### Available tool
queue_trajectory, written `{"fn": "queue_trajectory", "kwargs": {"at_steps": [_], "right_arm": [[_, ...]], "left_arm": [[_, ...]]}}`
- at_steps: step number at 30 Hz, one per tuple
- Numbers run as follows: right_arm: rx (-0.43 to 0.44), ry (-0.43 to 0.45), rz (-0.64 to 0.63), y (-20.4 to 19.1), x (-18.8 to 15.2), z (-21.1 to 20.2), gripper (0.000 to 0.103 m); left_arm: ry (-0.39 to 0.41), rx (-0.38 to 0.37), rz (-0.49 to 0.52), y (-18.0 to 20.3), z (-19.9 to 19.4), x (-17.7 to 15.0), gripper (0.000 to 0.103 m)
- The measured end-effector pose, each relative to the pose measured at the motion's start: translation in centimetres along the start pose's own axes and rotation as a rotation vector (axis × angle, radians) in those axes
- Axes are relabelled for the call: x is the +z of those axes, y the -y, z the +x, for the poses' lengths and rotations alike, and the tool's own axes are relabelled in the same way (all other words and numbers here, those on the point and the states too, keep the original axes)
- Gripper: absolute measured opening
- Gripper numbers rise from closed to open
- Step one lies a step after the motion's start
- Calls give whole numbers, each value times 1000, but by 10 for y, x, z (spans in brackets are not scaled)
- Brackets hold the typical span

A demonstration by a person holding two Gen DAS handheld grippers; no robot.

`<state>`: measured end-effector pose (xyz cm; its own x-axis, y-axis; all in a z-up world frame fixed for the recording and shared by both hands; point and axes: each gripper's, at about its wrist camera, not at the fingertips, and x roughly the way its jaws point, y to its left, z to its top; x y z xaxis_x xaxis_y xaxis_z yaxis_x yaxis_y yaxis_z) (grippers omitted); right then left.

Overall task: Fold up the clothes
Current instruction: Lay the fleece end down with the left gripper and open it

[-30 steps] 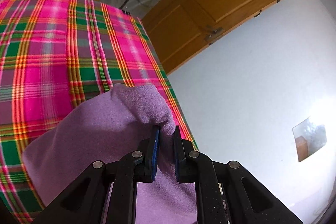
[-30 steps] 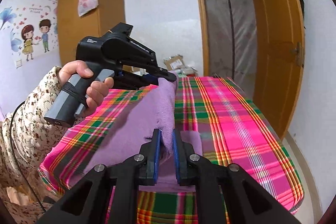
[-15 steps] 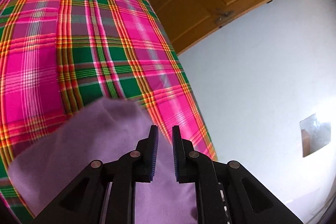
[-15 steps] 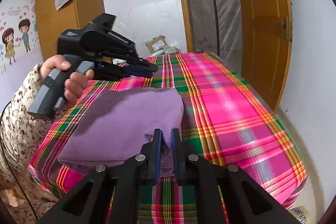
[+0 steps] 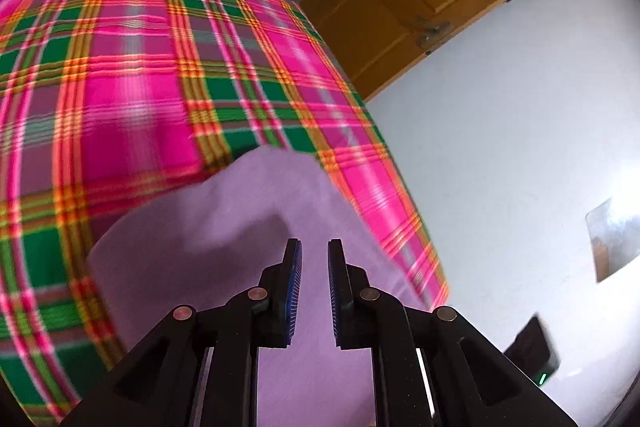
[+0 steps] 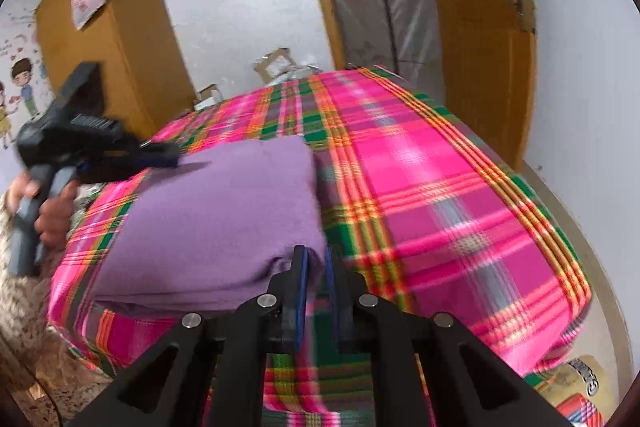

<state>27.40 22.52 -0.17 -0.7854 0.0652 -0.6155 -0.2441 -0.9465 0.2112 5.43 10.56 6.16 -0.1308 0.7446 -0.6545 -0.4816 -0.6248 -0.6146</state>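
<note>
A purple garment [image 6: 224,211] lies folded in a thick flat stack on the near left part of the plaid bedcover [image 6: 440,207]. My right gripper [image 6: 316,253] is shut on its near right corner, with a bit of cloth pinched between the blue pads. In the right wrist view my left gripper [image 6: 168,153], held in a person's hand [image 6: 52,219], has its tips at the garment's far left corner. In the left wrist view the left gripper [image 5: 314,247] sits low over the purple garment [image 5: 240,227]; its jaws are narrow and purple cloth fills the gap.
The bed's right edge [image 6: 552,227] drops to the floor beside a white wall. A wooden door [image 6: 480,47] stands open at the far right and a wardrobe [image 6: 108,39] at the far left. Cardboard boxes [image 6: 276,61] sit beyond the bed's far end.
Both grippers have come down toward the bed. The purple garment, which hung raised between them, now lies folded flat on the cover.
</note>
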Motion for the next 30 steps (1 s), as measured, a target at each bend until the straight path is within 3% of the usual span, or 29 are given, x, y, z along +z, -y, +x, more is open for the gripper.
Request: {"fn": "queue_trajectory", "kwargs": {"at_steps": [5,11,18,24,30], "right_arm": [[-32,43,5,2,8,-13,10],[57,62,-112,-31,24,-3,11],[28,-58,-145,-33,4,32,11],[30,-68,-147,-23,-8,25,12],[32,-35,-146,-23,11,17,13]], "left_arm": [[13,-37,-12,-15,-19,-24,16],[1,-17,-17,-21,-27,-43,16],[-24,-6,-9,-27,-28,-64,17],[6,-15,8,-30,-33,-83,17],[23,13,48,-25,-34,-86,17]]}}
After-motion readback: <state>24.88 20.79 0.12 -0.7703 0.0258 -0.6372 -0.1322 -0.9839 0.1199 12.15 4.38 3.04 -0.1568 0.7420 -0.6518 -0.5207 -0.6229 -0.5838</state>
